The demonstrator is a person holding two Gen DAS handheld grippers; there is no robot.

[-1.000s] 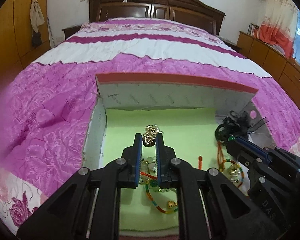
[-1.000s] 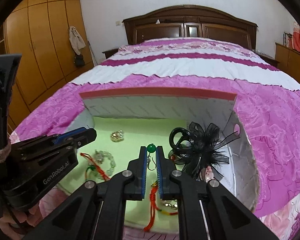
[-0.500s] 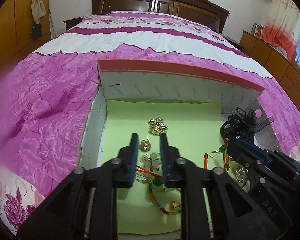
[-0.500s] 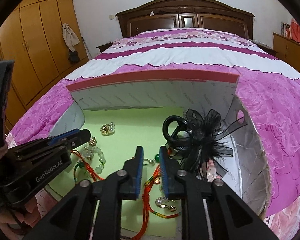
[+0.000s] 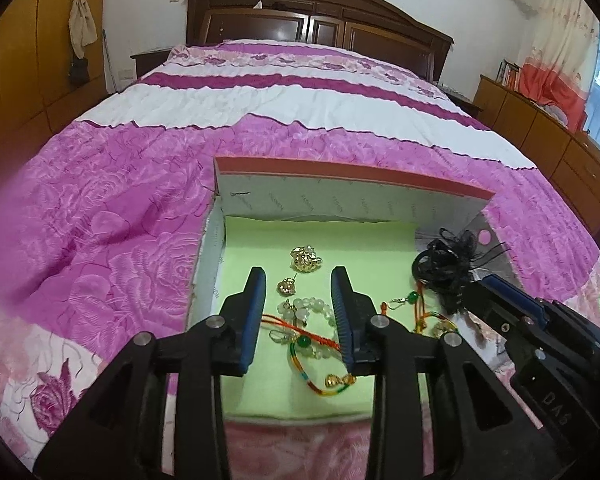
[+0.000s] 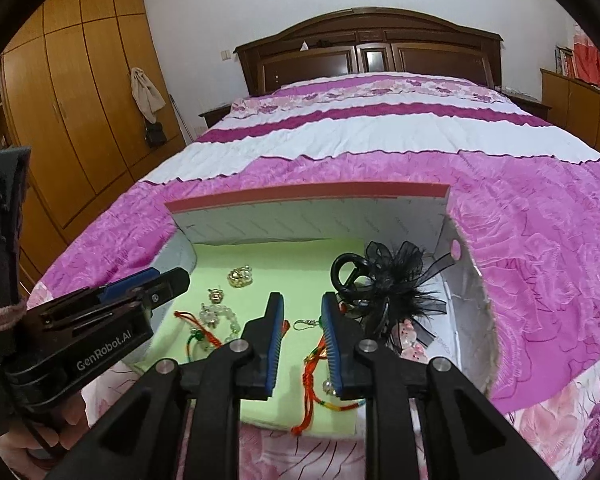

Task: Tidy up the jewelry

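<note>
the jewelry lies loose on the green pad point(image 5: 260, 380) of an open box point(image 5: 340, 200) on the bed point(image 5: 120, 200). a small gold earring point(image 5: 286, 286) sits just ahead of and between the left fingers point(image 5: 256, 280), with a gold cluster point(image 5: 306, 260) a little farther beyond them. nearer the left gripper point(image 5: 299, 285), a pale bead bracelet point(image 5: 312, 308) and a red cord point(image 5: 300, 330) lie under the gap between the fingers, and a striped cord with a gold bell point(image 5: 332, 382) curls below them. off to the right of these fingers a green-bead earring point(image 5: 406, 299) rests by a black hair clip point(image 5: 448, 264).

in the right view the green-bead earring's hook point(image 6: 306, 323) lies on the pad between the right fingers point(image 6: 330, 320), the red knotted tassel point(image 6: 310, 392) trails under them, and the clip bulges just right of the right gripper point(image 6: 302, 307).

both pairs of fingers are released and have just been spreading; neither grips anything, the earrings lying free on the pad.

judgement: each piece appears set down, so the step is a clean release. to do it well, keep the fingers spread until they are clear, and lift straight away so no hook or cord snags on the pads. watch the red cords, which seem likeliest to catch and drag neighbours out of place.
</note>
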